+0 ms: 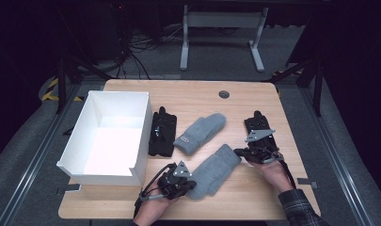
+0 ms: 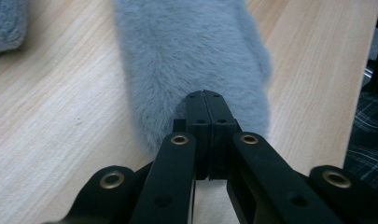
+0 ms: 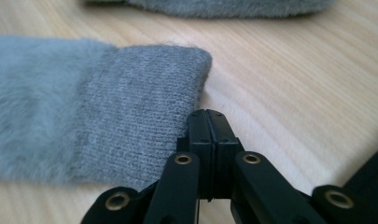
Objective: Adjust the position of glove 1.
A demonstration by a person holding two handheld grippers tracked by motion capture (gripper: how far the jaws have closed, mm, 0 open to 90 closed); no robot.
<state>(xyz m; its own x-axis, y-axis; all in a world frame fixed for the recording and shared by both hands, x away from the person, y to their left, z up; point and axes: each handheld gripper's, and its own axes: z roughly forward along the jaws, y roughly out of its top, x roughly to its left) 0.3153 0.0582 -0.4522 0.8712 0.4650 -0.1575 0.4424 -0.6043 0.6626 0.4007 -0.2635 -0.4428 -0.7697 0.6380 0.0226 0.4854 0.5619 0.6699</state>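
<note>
1. Left tongs (image 1: 190, 184) closed, pinching the fuzzy fingertip end of the near grey mitten (image 1: 215, 169) at its 7 o'clock corner
2. Right tongs (image 1: 238, 151) closed beside the knit cuff at 1 o'clock; grip on fabric uncertain
3. Held at opposite ends, likely to lift it flat toward the white box (image 1: 89, 149) at 9 o'clock
4. Second mitten (image 1: 200, 133) lying apart on the counter (image 1: 254, 197), beside black gloves (image 1: 162, 132)

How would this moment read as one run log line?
left gripper: shut on near grey mitten fuzzy end | right gripper: shut on its knit cuff
</note>
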